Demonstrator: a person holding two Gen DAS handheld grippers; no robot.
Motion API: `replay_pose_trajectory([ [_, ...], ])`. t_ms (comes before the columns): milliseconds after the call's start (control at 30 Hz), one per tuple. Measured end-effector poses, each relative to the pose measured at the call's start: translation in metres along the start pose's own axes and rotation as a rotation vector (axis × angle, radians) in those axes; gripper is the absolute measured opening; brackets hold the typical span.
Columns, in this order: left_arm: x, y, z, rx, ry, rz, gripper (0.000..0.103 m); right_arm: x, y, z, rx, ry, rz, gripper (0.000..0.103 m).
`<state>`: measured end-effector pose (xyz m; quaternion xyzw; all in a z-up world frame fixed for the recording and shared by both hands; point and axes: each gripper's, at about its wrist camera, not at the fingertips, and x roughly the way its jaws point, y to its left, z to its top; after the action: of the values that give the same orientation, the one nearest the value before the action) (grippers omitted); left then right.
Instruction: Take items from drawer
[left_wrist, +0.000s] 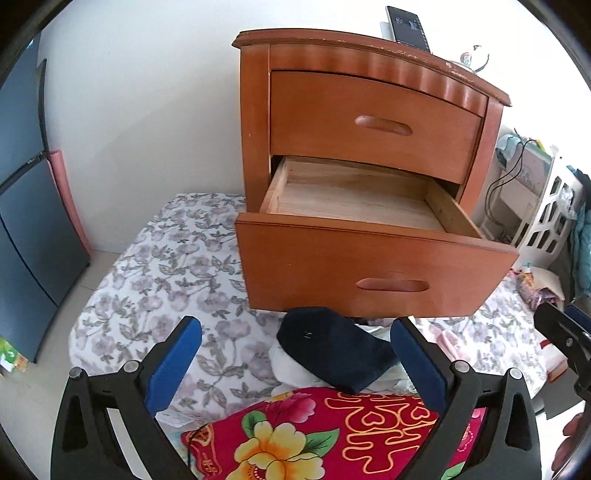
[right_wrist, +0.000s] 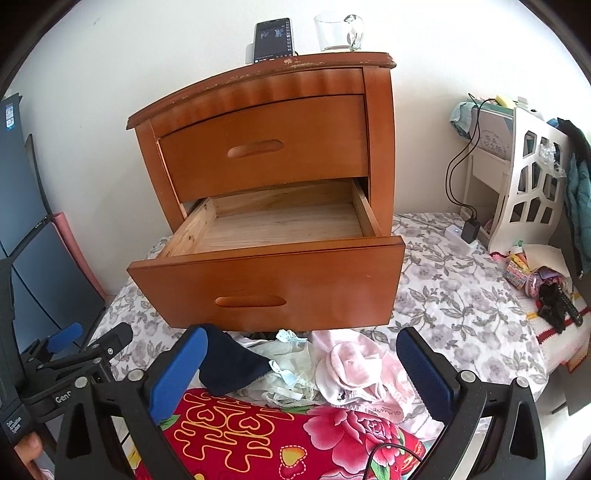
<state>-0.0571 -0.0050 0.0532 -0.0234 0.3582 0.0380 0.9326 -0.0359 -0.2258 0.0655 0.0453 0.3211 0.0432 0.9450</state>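
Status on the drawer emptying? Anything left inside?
Done: the lower drawer is pulled out and its visible wooden floor is bare. A dark navy garment, pale lace pieces and pink clothing lie piled on the floral sheet in front of it. In hand: nothing; left gripper and right gripper are both open above the pile. Left: the upper drawer is closed; contents unknown.

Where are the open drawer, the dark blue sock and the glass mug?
open drawer (right_wrist: 280, 225): right wrist view, on its bare wooden floor.
dark blue sock (left_wrist: 332, 347): left wrist view, on its middle.
glass mug (right_wrist: 334, 33): right wrist view, on its clear wall.
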Motion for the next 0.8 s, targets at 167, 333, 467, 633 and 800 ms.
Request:
replay_pose_trajectory([
  [167, -0.007, 0.000, 0.001, -0.012, -0.013, -0.029, 0.102, -0.005, 0.000, 0.001, -0.003, -0.008, -0.001, 0.103],
  [333, -0.011, -0.001, 0.002, -0.010, -0.023, -0.031, 0.102, -0.010, 0.003, 0.002, -0.008, -0.014, -0.009, 0.103],
  [467, -0.014, -0.002, 0.002, -0.008, -0.026, -0.027, 0.102, -0.013, 0.004, 0.003, -0.009, -0.018, -0.011, 0.103],
  [633, -0.018, -0.002, 0.003, -0.018, -0.031, -0.036, 0.102, -0.015, 0.004, 0.003, -0.011, -0.021, -0.011, 0.103],
  [800, -0.019, -0.002, 0.004, -0.023, -0.027, -0.042, 0.102, -0.016, 0.005, 0.004, -0.014, -0.022, -0.010, 0.103],
])
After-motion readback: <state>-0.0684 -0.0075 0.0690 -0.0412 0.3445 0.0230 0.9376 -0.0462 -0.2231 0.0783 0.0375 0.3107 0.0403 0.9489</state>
